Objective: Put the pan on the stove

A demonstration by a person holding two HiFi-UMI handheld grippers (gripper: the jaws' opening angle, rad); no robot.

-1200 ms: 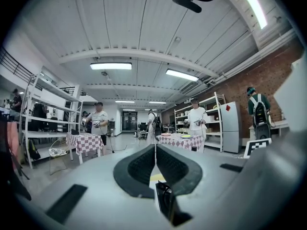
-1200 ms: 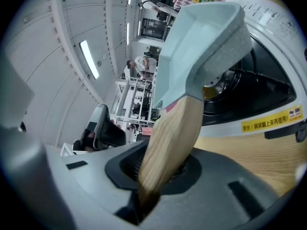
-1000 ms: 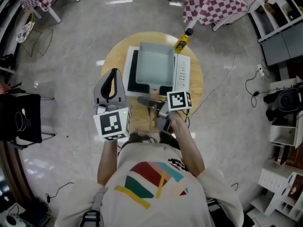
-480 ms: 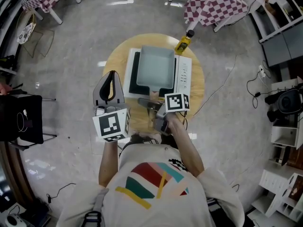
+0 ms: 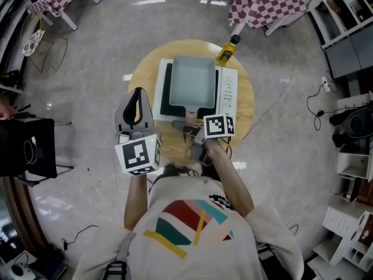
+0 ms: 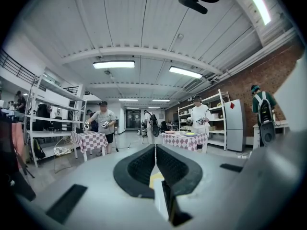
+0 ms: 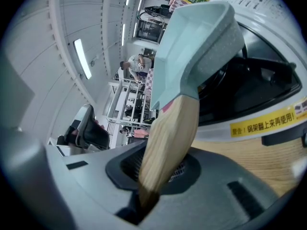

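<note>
A pale blue-green square pan (image 5: 191,80) lies over the black top of a white induction stove (image 5: 228,89) on a round wooden table (image 5: 145,69). Its wooden handle (image 7: 170,138) points toward me. It runs between the jaws of my right gripper (image 5: 185,126), which are closing on it with the pads pressed against the wood. In the right gripper view the pan (image 7: 196,37) sits over the stove (image 7: 261,114); I cannot tell whether its base touches. My left gripper (image 5: 137,92) is held up left of the table, jaws together and empty (image 6: 155,150).
A yellow bottle (image 5: 226,50) with a black cap stands at the table's far right edge beside the stove. Checkered tables (image 5: 265,2) stand beyond, a black chair (image 5: 26,147) at the left, shelving and cables at the right. The left gripper view shows people and shelves across the hall.
Hardly anything differs: the pan stays over the stove with the right gripper on its handle, and the left gripper holds its place. The head view has shifted slightly.
</note>
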